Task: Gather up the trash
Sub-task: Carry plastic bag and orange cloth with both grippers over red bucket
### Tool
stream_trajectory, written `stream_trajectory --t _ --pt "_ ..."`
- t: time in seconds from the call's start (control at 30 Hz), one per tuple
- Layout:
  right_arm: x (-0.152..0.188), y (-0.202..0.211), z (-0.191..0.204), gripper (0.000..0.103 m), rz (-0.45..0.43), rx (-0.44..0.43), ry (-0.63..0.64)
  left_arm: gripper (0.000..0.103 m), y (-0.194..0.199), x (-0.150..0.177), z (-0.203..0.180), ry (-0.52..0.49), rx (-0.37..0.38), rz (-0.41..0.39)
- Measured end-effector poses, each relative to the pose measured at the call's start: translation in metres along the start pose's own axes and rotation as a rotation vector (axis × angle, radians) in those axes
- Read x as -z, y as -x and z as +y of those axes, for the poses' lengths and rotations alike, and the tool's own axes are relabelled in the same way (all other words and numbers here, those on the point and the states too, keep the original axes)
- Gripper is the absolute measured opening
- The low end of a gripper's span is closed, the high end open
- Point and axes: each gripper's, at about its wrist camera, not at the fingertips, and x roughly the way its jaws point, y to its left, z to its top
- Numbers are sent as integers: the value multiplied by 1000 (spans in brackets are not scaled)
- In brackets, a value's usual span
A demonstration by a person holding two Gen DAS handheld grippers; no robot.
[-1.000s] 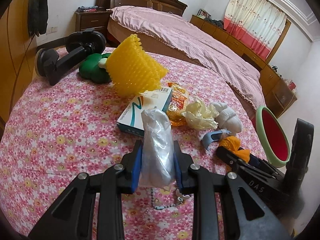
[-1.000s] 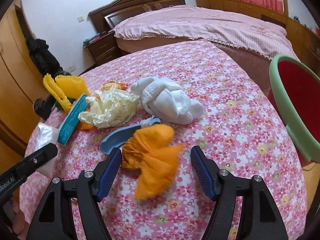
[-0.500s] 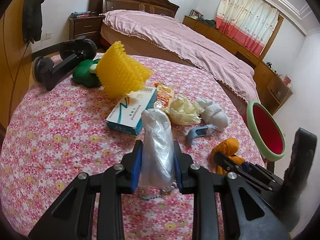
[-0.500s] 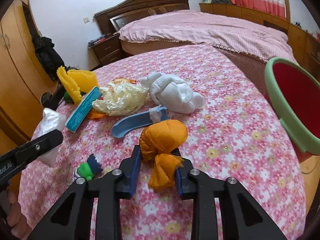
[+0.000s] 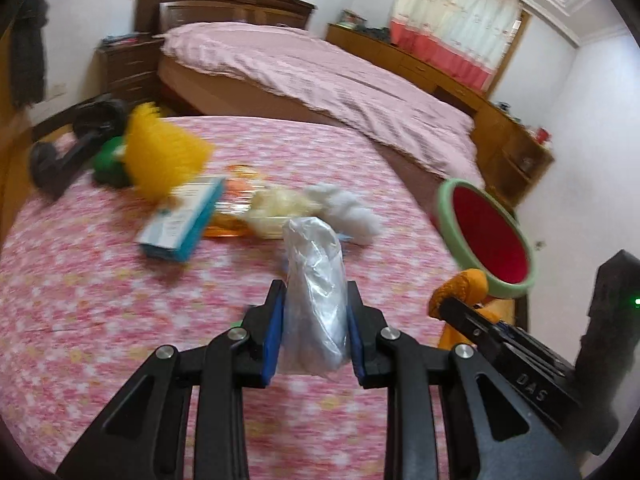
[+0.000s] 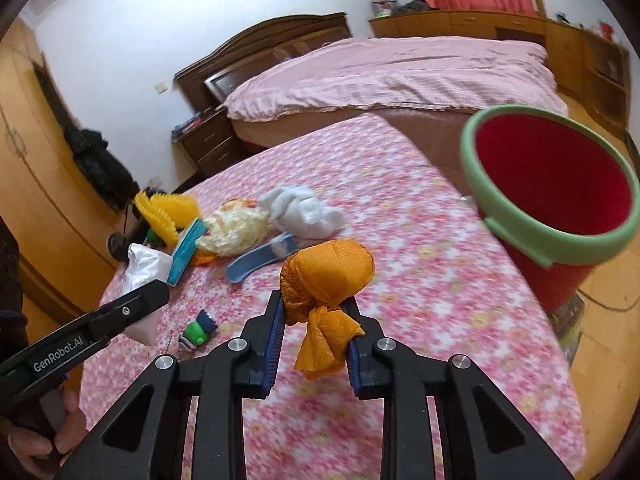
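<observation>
My left hand-held gripper [image 5: 314, 334] is clenched on a clear plastic bag [image 5: 314, 296]. The bag stands up tall between the two blue pads, and its top pokes out past them. It is up in the air, over the near edge of the table [image 5: 100, 300] with the pink flower cloth.

My right hand-held gripper [image 6: 314, 344] is clenched on an orange mesh wad [image 6: 326, 276]. The round part sits on top of the pads and a tail of it hangs down between them. It is also lifted off the table.

The red bin [image 6: 556, 184] with the green rim is where both pieces should go, I think. It stands off the right edge of the table, lower than the table top, with its mouth open toward me. From my right hand-held gripper it is ahead and to the right, and near. From my left one it is farther off to the right, with my right hand-held gripper in between. So my right hand is closer and should drop first.

More trash lies near the far left part of the table: a blue box [image 6: 187, 252], a pale crumpled bag [image 6: 234, 228], a white cloth wad [image 6: 302, 210] and a blue plastic piece [image 6: 260, 258].
</observation>
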Motion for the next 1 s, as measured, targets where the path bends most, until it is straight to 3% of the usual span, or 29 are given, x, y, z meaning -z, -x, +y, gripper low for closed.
stream_trajectory --t 0.23,0.67,1.0 --pt "-4 39 -43 27 -79 62 -84 29 -12 -11 -56 -102 113 35" --pt "-15 78 -126 27 -185 167 -240 29 -67 -29 -134 -253 178 106" --pt "-42 69 -178 28 -186 210 -263 29 -126 -48 -184 -305 200 145"
